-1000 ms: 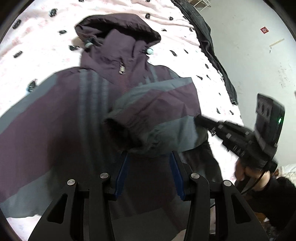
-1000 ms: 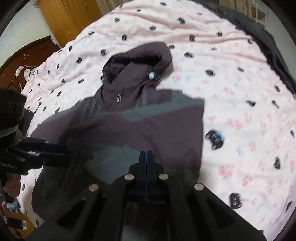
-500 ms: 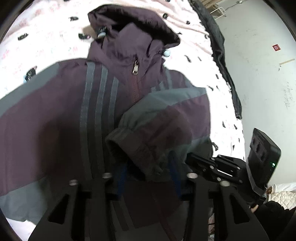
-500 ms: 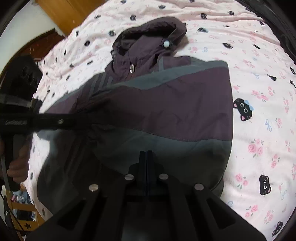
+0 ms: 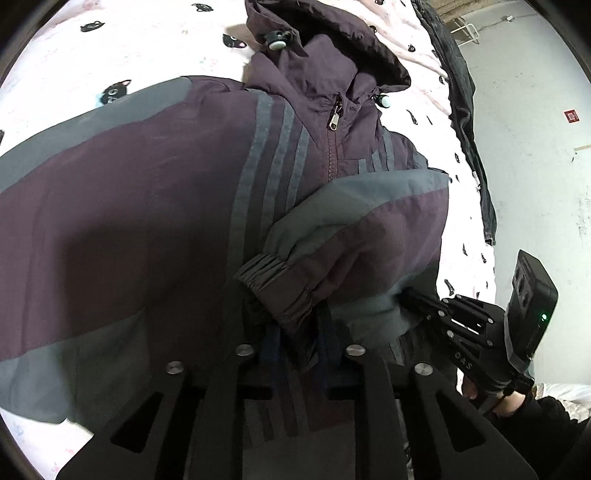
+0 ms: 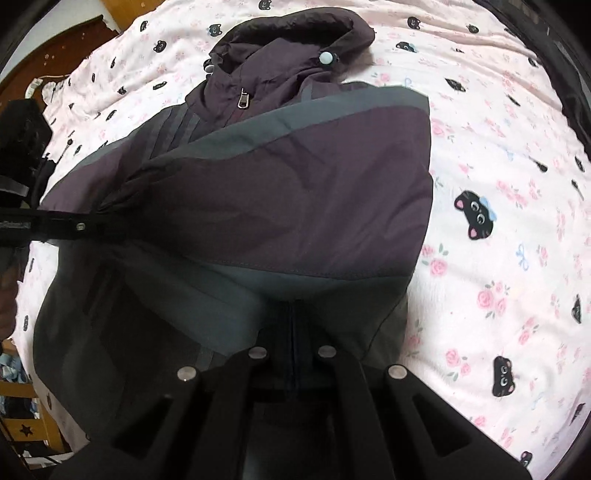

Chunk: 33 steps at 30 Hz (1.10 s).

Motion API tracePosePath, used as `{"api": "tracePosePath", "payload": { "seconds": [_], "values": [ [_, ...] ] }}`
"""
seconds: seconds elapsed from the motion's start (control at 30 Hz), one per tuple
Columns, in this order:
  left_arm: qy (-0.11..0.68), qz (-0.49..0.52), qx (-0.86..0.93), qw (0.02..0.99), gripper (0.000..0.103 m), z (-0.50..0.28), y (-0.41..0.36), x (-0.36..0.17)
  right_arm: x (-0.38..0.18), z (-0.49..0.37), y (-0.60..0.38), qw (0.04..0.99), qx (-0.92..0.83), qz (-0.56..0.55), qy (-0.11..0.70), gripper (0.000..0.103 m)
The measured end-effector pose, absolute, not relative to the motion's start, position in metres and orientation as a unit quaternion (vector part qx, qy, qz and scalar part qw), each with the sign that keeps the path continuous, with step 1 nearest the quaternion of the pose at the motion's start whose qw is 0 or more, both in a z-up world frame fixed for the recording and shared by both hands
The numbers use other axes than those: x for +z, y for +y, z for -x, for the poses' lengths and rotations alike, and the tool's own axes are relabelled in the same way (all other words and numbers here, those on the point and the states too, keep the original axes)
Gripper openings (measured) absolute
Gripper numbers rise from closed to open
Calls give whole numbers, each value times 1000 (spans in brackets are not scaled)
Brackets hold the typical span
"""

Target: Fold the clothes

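Observation:
A purple and grey hooded jacket [image 5: 147, 203] lies front-up on a pink cat-print bedsheet [image 5: 147, 44], hood [image 5: 332, 40] at the far end. One sleeve is folded across the chest, and its elastic cuff [image 5: 280, 284] sits between the fingers of my left gripper [image 5: 299, 343], which is shut on it. In the right wrist view the same jacket [image 6: 295, 184] fills the middle. My right gripper [image 6: 293, 325] is shut on the grey fabric of the folded sleeve's lower edge. Each gripper shows in the other's view: the right gripper [image 5: 443, 317], the left gripper [image 6: 74, 225].
A dark garment [image 5: 465, 110] lies along the bed's far right edge, with a grey wall [image 5: 535, 166] beyond. Wooden furniture [image 6: 118, 14] stands past the bed's left side. A person's hand [image 5: 509, 402] holds the right gripper. Open sheet [image 6: 498, 184] spreads right of the jacket.
Both grippers have come lower and closer to the jacket, carrying the sleeve across the chest. The left fingers, wide apart before, have closed onto the cuff.

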<state>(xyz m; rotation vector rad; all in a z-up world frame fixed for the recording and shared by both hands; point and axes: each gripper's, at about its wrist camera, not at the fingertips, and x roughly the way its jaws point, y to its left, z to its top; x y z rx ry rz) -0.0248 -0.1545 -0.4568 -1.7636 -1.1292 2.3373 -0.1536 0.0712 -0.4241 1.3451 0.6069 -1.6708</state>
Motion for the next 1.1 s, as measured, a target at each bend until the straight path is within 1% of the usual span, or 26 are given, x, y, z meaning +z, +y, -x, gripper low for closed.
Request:
{"api": "tracePosePath", "payload": {
  "seconds": [0.03,0.07,0.2,0.23,0.27,0.47,0.6,0.67,0.9,1.1],
  "values": [
    [-360,563,744,-4,31,19,-158,-454,-421,148,65,448,-671,-538,244,1],
    [-361,563,743,-12,36,11,-163,-450,-419,142,58,456,-669,-534,243,2],
    [-385,548,742,-44,44,-29,-191,-435,-408,119,33,485,-662,-519,240,4],
    [-391,542,742,-58,49,-40,-200,-432,-405,113,27,493,-660,-515,239,4],
    [-395,537,742,-79,50,-53,-209,-430,-403,108,20,500,-657,-511,238,4],
    [-413,527,714,-205,51,-122,-256,-435,-388,74,-17,541,-644,-488,234,5],
    [-459,505,684,-256,51,-166,-286,-448,-426,70,-36,512,-623,-528,266,5],
    [-481,491,673,-275,51,-184,-297,-455,-424,67,-37,511,-624,-524,274,5],
    [-580,419,637,-287,51,-214,-321,-492,-421,57,-41,508,-627,-510,297,5],
    [-585,390,654,-277,51,-201,-328,-497,-422,52,-48,506,-626,-508,309,6]
  ]
}}
